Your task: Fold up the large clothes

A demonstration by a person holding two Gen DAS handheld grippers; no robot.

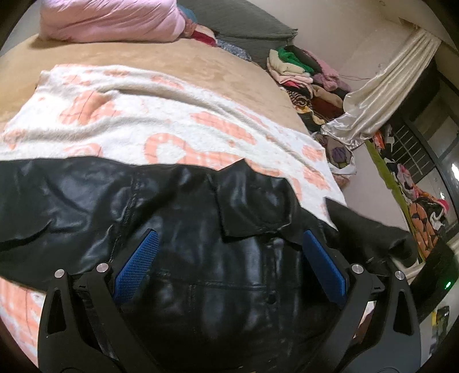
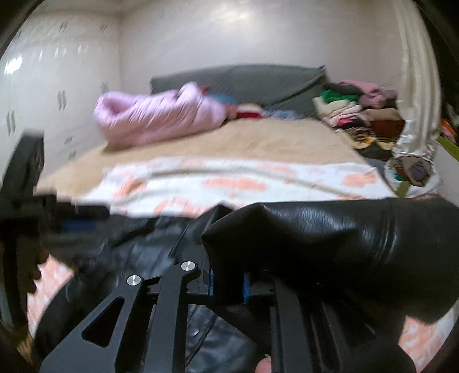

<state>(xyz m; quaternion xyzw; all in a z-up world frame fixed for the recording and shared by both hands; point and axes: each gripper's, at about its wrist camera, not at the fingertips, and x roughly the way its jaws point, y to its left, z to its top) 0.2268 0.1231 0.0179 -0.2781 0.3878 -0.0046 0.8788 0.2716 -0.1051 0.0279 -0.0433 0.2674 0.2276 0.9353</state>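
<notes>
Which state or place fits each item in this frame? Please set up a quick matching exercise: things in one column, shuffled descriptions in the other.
Things:
1. left gripper
2. right gripper
3. pink puffy jacket
4. stack of folded clothes

Descriptions:
A. shut on the black leather jacket
B. at the far end of the bed
C. open above the black leather jacket
D. beside the bed, near the curtain

Pairs: 1-C, 2-A, 3-B, 4-D

black leather jacket [image 1: 200,229] — spread on bed | sleeve [image 2: 330,238] — lifted
</notes>
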